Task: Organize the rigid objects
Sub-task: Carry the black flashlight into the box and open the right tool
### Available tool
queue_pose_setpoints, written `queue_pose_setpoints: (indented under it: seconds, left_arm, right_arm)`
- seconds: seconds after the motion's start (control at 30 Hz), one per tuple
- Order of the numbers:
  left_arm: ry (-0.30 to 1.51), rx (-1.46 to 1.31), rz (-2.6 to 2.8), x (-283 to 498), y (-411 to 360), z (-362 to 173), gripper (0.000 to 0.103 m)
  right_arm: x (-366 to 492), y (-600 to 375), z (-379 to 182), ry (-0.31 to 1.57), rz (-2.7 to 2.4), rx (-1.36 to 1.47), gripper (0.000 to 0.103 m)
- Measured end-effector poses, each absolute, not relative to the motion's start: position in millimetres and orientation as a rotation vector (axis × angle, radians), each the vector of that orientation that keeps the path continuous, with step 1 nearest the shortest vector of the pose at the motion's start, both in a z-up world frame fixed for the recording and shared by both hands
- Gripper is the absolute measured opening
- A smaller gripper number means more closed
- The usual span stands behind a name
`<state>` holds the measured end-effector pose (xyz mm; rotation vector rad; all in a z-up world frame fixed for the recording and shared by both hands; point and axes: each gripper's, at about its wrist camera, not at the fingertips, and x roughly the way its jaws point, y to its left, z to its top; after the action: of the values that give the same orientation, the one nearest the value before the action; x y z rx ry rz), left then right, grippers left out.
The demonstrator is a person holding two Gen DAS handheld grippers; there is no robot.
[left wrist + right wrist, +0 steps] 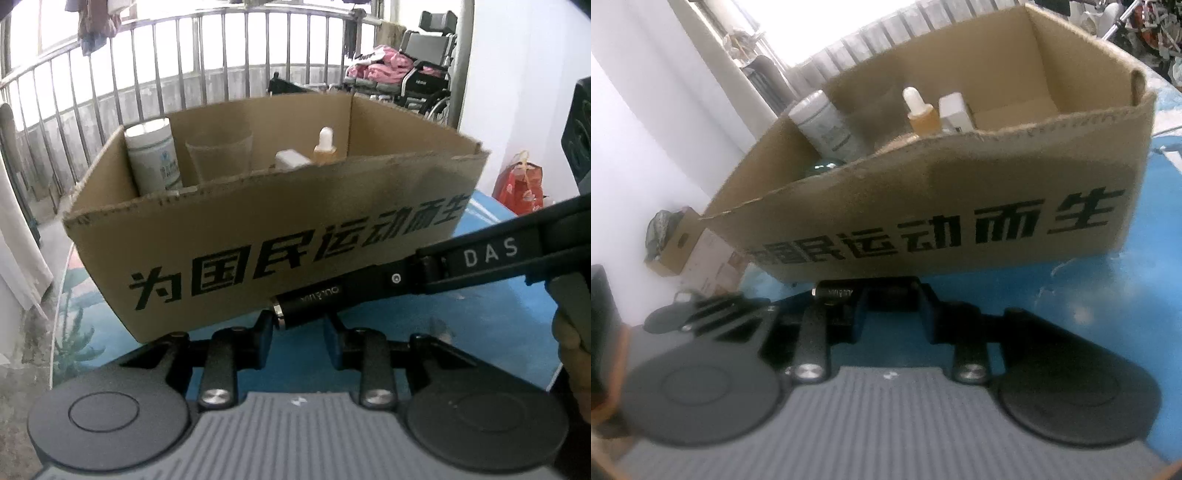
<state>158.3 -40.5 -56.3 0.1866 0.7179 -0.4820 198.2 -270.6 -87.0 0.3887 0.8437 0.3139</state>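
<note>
Scene: a blue tabletop (461,314) carries an open cardboard box (258,236) with bold black print along its near wall.
Black tube: a small dark cylinder (314,301) with a silver end cap, lying just in front of the box's near wall, low over the tabletop.
Right hand-held gripper: in its own view the right hand-held gripper (886,295) has its jaws drawn in on the black tube (846,293), which lies crosswise between the fingers. Seen from the left wrist, it (424,275) reaches in from the right and grips the tube's far end.
Left hand-held gripper: the left hand-held gripper (298,325) has its jaws narrowed around the tube's silver-capped end; whether the pads press on it I cannot tell.
Inside the box: a white canister (153,158) stands in the left corner, a clear cup (221,155) beside it, then a small white block (291,159) and a dropper bottle (325,147) of amber liquid.
Background: a metal railing (147,70) behind the box and a wheelchair (424,70) at the far right.
Person: part of a hand (572,343) shows at the right edge.
</note>
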Motion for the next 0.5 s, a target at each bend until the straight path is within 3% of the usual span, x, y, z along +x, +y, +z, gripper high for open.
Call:
queue_pose_setpoints:
  seconds: [0.3,0.5]
  left_arm:
    - [0.539,0.210,-0.493,124.9,-48.5,11.1,0.032]
    - [0.482,0.202,-0.520,161.9,-71.5,52.2,0.032]
  right_arm:
    - [155.6,-274.3,-20.5,0.706,0.318,0.350,0.029]
    - [169.0,-294.3,32.8,0.589,0.315,0.293,0.029]
